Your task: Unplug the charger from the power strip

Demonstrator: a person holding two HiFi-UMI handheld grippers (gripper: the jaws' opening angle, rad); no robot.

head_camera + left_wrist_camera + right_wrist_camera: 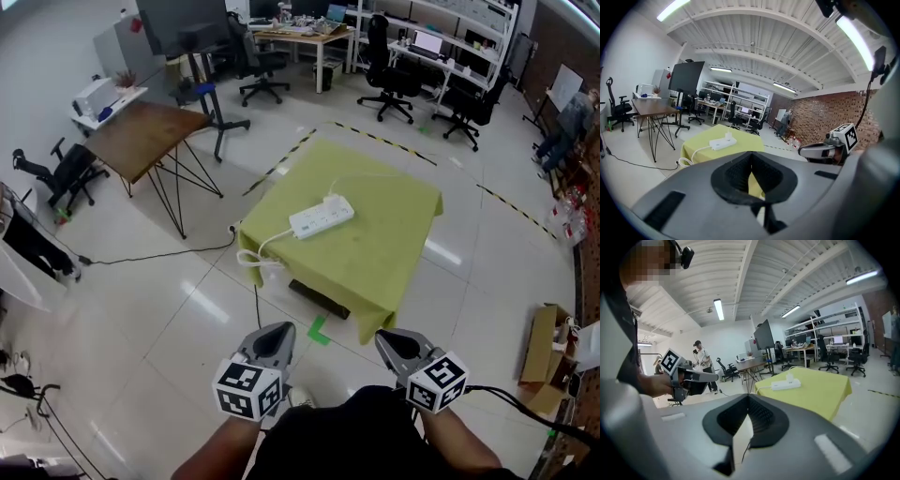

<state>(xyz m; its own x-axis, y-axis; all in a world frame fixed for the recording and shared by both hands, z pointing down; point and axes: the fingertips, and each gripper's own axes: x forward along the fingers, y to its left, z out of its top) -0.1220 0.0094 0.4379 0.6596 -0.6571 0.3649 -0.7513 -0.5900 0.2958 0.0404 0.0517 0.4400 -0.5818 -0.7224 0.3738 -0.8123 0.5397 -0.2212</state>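
A white power strip point(321, 217) lies on a small table under a yellow-green cloth point(375, 262), a few steps ahead of me. A white charger point(331, 199) stands plugged into its far end, and a white cord hangs off the table's left edge in a coil. Both grippers are held low near my body, well short of the table and touching nothing. The left gripper point(274, 339) is shut and empty, and so is the right gripper point(398, 345). From the left gripper point(751, 154) the strip point(723, 142) shows ahead, as it does from the right gripper point(748, 397), strip point(786, 384).
A brown folding table point(150, 136) stands to the left, with a black cable point(159, 253) across the floor. Office chairs and desks line the back. A cardboard box point(548, 342) sits at the right. A green tape mark point(319, 330) lies before the table. A person point(701, 359) stands far off.
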